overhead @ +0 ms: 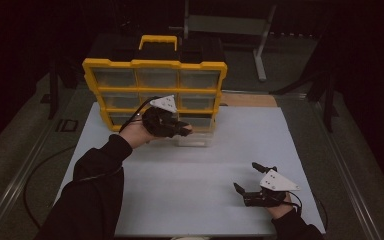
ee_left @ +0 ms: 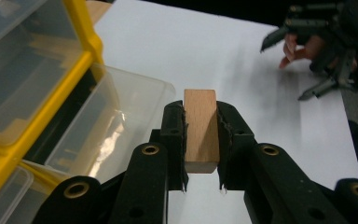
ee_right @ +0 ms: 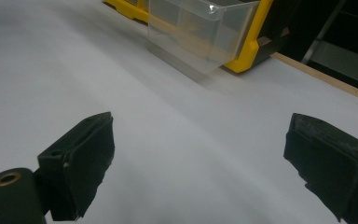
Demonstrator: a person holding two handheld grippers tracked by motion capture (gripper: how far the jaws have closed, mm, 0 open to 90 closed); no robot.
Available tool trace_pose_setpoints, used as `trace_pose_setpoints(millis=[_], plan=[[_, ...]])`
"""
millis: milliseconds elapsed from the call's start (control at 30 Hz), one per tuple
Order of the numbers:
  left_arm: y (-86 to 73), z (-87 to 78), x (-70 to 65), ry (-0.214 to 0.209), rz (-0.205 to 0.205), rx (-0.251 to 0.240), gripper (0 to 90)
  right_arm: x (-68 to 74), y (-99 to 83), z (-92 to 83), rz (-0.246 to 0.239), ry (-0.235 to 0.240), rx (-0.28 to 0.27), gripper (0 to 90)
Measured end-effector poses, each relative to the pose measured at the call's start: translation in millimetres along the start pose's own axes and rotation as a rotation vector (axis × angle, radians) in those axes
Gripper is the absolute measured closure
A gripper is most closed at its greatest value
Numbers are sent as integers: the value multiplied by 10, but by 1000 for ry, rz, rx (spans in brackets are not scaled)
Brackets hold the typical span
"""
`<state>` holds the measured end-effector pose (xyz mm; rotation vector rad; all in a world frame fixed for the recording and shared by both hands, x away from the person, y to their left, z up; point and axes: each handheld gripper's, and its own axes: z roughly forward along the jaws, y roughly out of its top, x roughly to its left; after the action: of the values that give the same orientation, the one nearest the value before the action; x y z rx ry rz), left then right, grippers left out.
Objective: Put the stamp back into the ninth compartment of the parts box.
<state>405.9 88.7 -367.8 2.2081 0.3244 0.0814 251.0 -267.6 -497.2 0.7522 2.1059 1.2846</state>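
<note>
A: Which step is this?
B: Carrying. The left tool [ee_left: 200, 140] is clamped on a wooden block [ee_left: 200, 130], held above the pulled-out clear drawer [ee_left: 107, 126] at the yellow organizer [overhead: 155, 90], far left on the tabletop [overhead: 205, 170].
A: Next?
B: Probably a clean placement. The right tool [ee_right: 200, 163] rests near right, jaws apart, empty.
A: Any writing?
B: None legible.

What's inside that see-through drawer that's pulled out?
The clear drawer looks empty; only its plastic bottom and reflections show through. Its back end is hidden inside the yellow organizer. The wooden block sits above it, clamped in the left hand-held gripper.
</note>
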Motion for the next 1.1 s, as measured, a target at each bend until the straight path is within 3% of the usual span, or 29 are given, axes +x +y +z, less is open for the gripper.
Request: trace_pose_setpoints(millis=[167, 533, 800, 1100], plan=[[37, 1, 52, 16, -24, -9, 759, 4, 5, -5, -6, 0, -1, 85], [118, 13, 171, 94, -85, -16, 759, 3, 4, -4, -5, 0, -1, 86], [100, 100, 233, 143, -140, -44, 759, 1, 4, -8, -5, -1, -4, 86], [58, 218, 290, 175, -178, -38, 759, 0, 3, -8, -2, 3, -6, 85]])
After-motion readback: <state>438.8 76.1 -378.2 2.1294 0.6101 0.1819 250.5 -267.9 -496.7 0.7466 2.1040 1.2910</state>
